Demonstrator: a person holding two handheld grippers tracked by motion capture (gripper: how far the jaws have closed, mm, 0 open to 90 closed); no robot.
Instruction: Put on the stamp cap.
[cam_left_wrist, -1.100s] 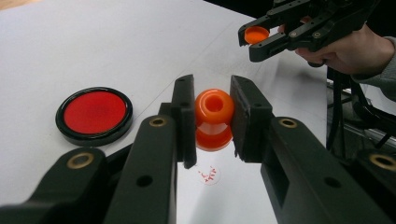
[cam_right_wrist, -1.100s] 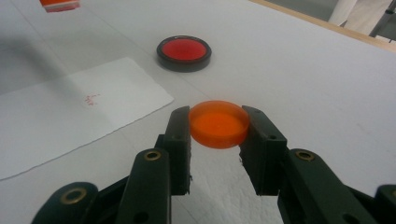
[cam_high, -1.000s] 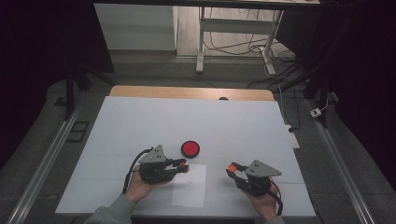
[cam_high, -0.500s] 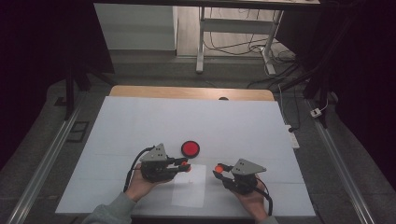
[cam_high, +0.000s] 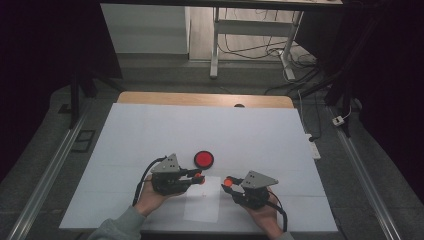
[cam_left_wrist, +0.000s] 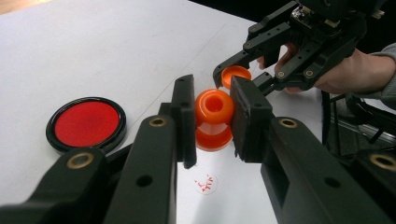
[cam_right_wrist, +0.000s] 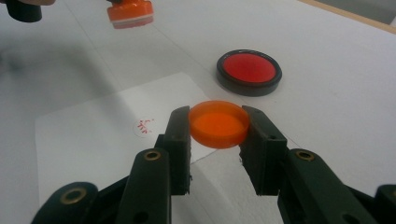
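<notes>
My left gripper (cam_high: 198, 179) is shut on an orange stamp (cam_left_wrist: 214, 108), held just above a white sheet of paper (cam_high: 202, 206). In the left gripper view its jaws (cam_left_wrist: 212, 122) clamp the stamp's waist. My right gripper (cam_high: 230, 184) is shut on a round orange cap (cam_right_wrist: 218, 123), its pads on the cap's rim. The cap (cam_left_wrist: 235, 73) hangs close to the right of the stamp (cam_high: 199, 176), not touching it. A small red stamped mark (cam_right_wrist: 144, 126) lies on the paper between the two grippers. The stamp (cam_right_wrist: 130, 13) is at the top left of the right gripper view.
A round black pad with a red face (cam_high: 203, 159) lies on the white table (cam_high: 250, 135) just behind the left gripper. A wooden strip (cam_high: 200, 99) runs along the far edge. The table's front edge is close under both hands.
My right gripper has moved left with the cap, closing much of the gap to the left gripper. The left gripper and the stamp have stayed where they were.
</notes>
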